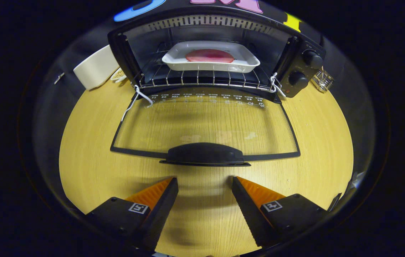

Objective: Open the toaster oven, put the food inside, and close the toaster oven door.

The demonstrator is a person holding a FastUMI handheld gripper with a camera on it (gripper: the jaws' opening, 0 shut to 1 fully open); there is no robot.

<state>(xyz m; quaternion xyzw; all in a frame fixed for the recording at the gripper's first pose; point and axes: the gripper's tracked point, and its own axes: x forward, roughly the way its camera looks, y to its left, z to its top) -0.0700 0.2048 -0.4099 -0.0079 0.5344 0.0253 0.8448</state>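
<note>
The black toaster oven (297,76) stands at the far side of the round wooden table (92,164). Its glass door (206,125) lies folded down flat toward me, with the black handle (204,154) at its near edge. Inside, a white tray (211,57) rests on the wire rack (199,80) and holds a flat pink slice of food (209,55). My gripper (205,184) is open, its two orange-and-black fingers (165,196) spread just short of the door handle, nothing between them and not touching it.
A white rectangular container (95,67) lies left of the oven, with a small dish of crumbs (118,74) beside it. A clear glass object (322,80) stands to the right, behind the two control knobs (312,59). Bare tabletop surrounds the door.
</note>
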